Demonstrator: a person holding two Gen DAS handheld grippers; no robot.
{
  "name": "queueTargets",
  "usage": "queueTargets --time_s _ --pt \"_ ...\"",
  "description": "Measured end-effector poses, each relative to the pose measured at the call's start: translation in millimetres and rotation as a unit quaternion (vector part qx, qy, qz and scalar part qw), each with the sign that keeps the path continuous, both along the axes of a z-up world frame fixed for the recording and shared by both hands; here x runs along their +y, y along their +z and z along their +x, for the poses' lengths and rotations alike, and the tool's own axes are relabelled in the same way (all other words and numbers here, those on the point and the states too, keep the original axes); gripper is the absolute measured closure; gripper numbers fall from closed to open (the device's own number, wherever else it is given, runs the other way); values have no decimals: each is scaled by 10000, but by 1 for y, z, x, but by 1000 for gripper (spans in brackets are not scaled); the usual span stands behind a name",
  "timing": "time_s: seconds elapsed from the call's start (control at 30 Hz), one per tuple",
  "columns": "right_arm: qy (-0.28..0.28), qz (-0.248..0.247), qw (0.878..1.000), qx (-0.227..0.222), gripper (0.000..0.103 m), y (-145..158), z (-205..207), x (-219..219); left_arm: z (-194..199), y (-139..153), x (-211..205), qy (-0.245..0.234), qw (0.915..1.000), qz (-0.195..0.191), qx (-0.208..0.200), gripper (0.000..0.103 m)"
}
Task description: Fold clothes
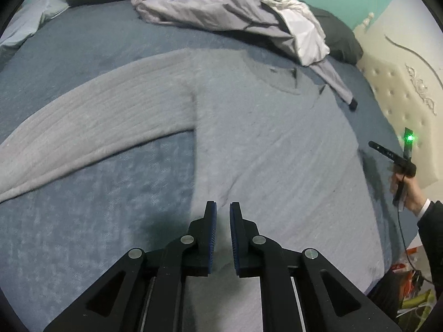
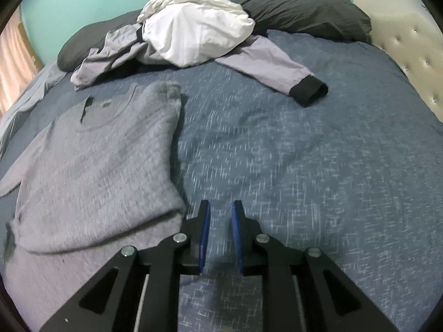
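Observation:
A grey knit sweater (image 1: 263, 138) lies flat on the blue bedspread (image 1: 83, 235), one sleeve (image 1: 97, 116) stretched out to the left. My left gripper (image 1: 223, 207) hovers over the sweater's lower left edge, its blue pads a narrow gap apart with nothing between them. In the right wrist view the sweater (image 2: 97, 166) shows its right side folded in along a straight edge. My right gripper (image 2: 220, 207) hangs over bare bedspread (image 2: 318, 179) just right of the sweater's lower corner, jaws slightly apart and empty. The left wrist view shows it (image 1: 372, 144) at the far right, held by a hand (image 1: 409, 191).
A lilac jacket (image 2: 265, 63) with a black cuff (image 2: 308, 91) and a white garment (image 2: 193, 33) are heaped at the far side of the bed, against dark pillows (image 2: 304, 8). A cream tufted headboard (image 1: 393, 88) runs along the right. Clutter (image 1: 412, 298) lies on the floor beside the bed.

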State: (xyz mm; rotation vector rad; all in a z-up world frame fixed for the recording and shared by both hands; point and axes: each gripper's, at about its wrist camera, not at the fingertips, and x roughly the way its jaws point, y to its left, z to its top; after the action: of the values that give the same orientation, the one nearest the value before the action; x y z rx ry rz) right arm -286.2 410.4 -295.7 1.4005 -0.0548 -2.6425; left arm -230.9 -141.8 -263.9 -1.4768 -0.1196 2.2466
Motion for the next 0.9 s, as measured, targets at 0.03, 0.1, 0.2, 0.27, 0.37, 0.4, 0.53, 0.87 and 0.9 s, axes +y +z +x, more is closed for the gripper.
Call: queueTargets --time_s 0.03,0.1,0.2,0.27,0.37,0.4,0.53,0.87,0.9 --pt "-27 -39 10000 5 88 2 -4 -2 -2 -1 5 -22 10000 17 14 92" --pt "-51 -125 9999 5 87 6 -16 -9 -9 -8 20 -52 10000 6 43 92" --pt "-87 -254 9996 5 81 12 -32 -20 -22 -19 34 13 10000 70 44 92" --pt "-42 -289 9996 -29 74 13 -46 -30 -30 -24 39 67 9999 146 51 92" --pt "69 -273 9996 -57 65 12 -67 -47 -41 -30 47 135 9995 279 91 92" --pt "115 -256 9996 -75 61 12 -75 -55 -45 -31 50 163 9993 310 108 92" --pt "256 -148 9995 -91 57 9 -106 -80 -58 -35 55 289 9984 427 232 92" --pt "407 516 9971 -380 57 -17 -169 -113 -65 -44 47 476 9957 509 612 92" --pt "426 542 9969 -391 60 -20 -173 -113 -65 -47 44 511 9952 560 616 92"
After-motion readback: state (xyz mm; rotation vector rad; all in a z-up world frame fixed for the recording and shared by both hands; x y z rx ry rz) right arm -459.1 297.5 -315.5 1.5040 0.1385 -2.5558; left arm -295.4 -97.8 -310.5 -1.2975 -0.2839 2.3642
